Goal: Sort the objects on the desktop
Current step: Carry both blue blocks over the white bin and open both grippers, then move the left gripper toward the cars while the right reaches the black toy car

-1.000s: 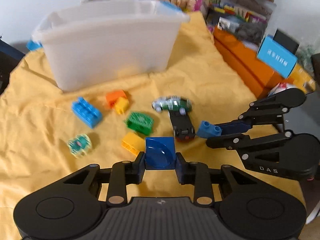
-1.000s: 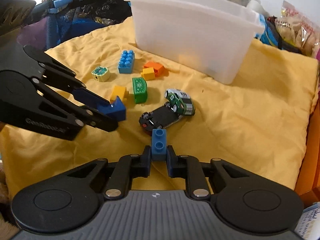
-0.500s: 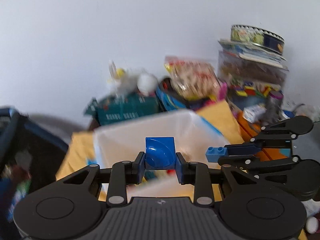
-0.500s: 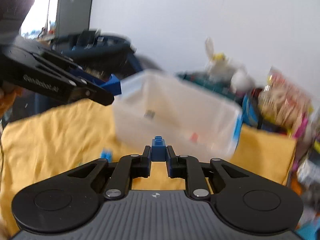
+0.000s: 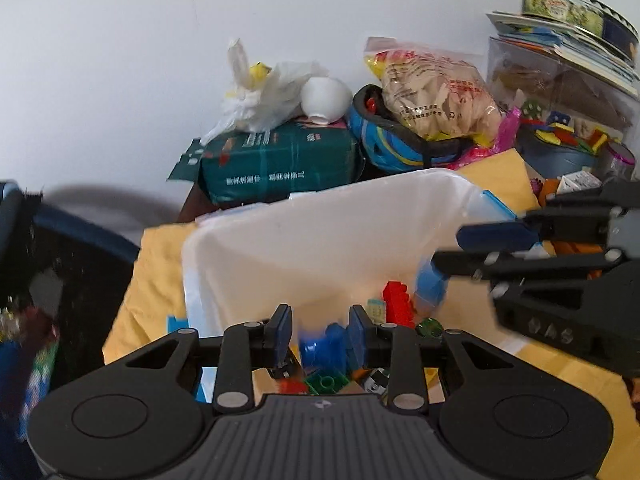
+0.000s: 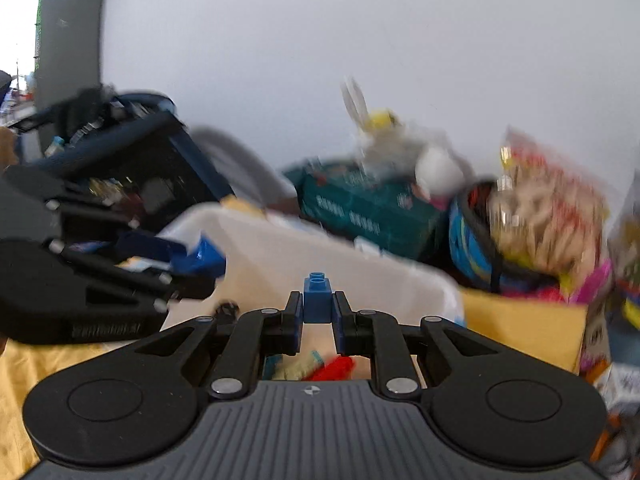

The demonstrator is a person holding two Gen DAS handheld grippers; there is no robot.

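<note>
Over the white plastic bin (image 5: 320,240), my left gripper (image 5: 320,330) has its jaws opening. The curved blue block (image 5: 322,346) is a blur low between them, with a gap at the left pad, so it is loose. My right gripper (image 6: 317,312) is shut on a small blue brick (image 6: 317,296), studs pointing forward, above the bin's (image 6: 360,264) near rim. Each gripper shows in the other's view: the right gripper (image 5: 448,246) reaches in from the right, and the left gripper (image 6: 200,268) from the left with the blue block (image 6: 202,256) at its tips. A red brick (image 5: 396,304) and other toys lie inside.
The bin stands on a yellow cloth (image 5: 152,280). Behind it are a teal pack (image 5: 280,160), a white plastic bag (image 5: 264,88), a blue helmet (image 5: 400,148) and a snack bag (image 5: 436,92). A dark basket (image 5: 60,264) sits at the left and stacked boxes (image 5: 560,80) at the right.
Both grippers rose from the cloth and moved forward over the bin. The left jaws have spread and the curved blue block has slipped lower between them. The right still grips its brick.
</note>
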